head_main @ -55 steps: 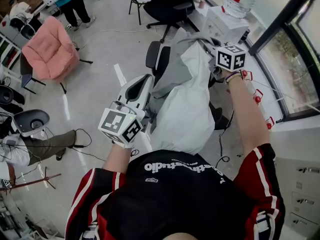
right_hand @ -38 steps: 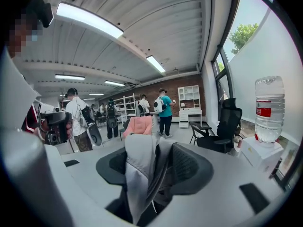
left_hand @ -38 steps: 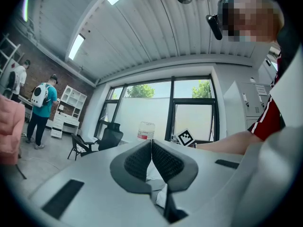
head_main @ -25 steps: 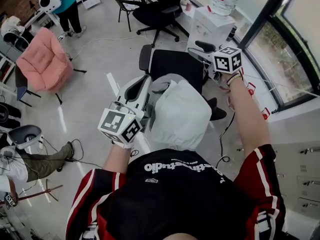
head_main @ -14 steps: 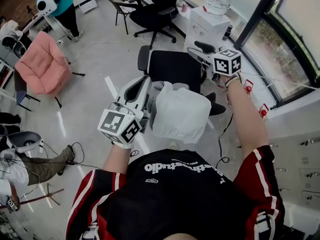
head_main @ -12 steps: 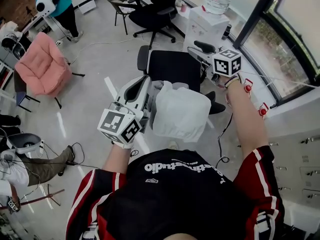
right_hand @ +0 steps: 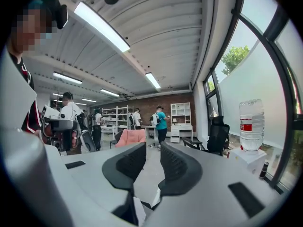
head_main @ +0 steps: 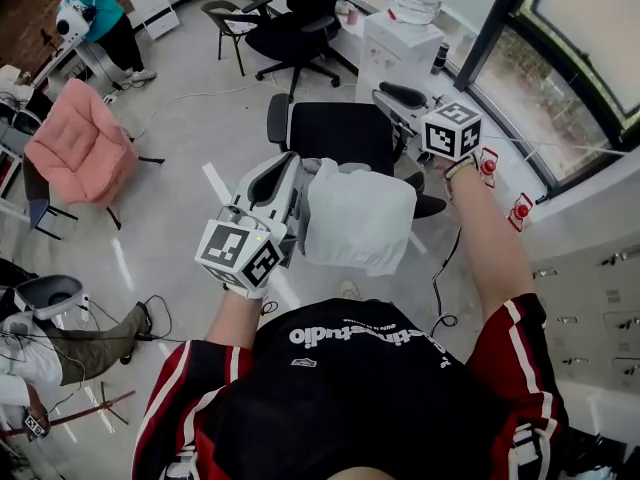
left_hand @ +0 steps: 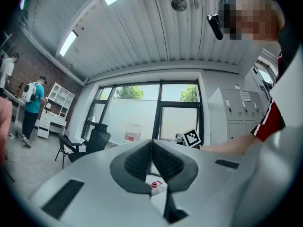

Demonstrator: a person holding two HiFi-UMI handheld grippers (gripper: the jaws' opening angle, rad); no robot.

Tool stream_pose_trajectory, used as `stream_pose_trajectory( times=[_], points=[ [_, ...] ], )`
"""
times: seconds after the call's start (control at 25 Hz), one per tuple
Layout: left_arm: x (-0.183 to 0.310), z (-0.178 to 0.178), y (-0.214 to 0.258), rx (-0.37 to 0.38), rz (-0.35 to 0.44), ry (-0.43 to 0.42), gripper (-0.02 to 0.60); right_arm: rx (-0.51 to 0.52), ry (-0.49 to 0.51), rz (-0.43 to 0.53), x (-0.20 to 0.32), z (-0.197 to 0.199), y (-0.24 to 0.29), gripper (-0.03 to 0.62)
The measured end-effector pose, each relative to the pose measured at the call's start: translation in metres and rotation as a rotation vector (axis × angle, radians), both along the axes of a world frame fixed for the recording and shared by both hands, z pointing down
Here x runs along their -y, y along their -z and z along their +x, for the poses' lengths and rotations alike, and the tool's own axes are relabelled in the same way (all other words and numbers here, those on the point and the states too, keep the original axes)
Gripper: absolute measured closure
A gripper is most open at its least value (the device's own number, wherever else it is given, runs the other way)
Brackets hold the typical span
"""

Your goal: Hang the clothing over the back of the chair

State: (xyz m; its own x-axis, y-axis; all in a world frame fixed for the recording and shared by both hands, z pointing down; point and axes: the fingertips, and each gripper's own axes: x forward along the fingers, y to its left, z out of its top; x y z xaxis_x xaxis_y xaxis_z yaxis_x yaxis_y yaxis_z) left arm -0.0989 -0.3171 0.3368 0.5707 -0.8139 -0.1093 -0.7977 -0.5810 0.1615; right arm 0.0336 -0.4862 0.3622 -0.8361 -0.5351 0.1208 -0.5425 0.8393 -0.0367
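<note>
At frame centre of the head view, the white garment (head_main: 360, 213) hangs draped over the backrest of the black office chair (head_main: 335, 133). The left claw (left_hand: 151, 148) is clenched, pads together, empty. The right claw (right_hand: 152, 161) stands released, its jaws having just been narrowing, nothing between them.

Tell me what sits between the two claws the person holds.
The white cloth garment, draped over the black office chair back, as the head view shows. The right claw has just been closing, with nothing in it; the left claw is shut.
</note>
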Motion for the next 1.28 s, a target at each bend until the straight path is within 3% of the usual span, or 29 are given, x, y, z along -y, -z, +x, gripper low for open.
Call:
stream_pose_trajectory(
  times=[0.24, 0.52, 0.76, 1.28],
  points=[
    [-0.006, -0.001, 0.001, -0.007, 0.008, -0.004, 0.557, 0.015, -0.036, 0.019, -0.004, 0.008, 0.002, 0.577],
    [-0.007, -0.002, 0.007, 0.001, 0.006, -0.001, 0.557, 0.035, -0.094, 0.059, -0.013, 0.012, 0.016, 0.579],
    [-0.005, -0.001, 0.005, 0.002, 0.009, -0.005, 0.557, -0.029, -0.156, 0.106, -0.041, 0.01, 0.014, 0.58],
    [0.003, 0.01, 0.012, 0.027, 0.038, -0.028, 0.557, 0.018, -0.235, 0.109, -0.112, 0.007, 0.032, 0.58]
  ],
)
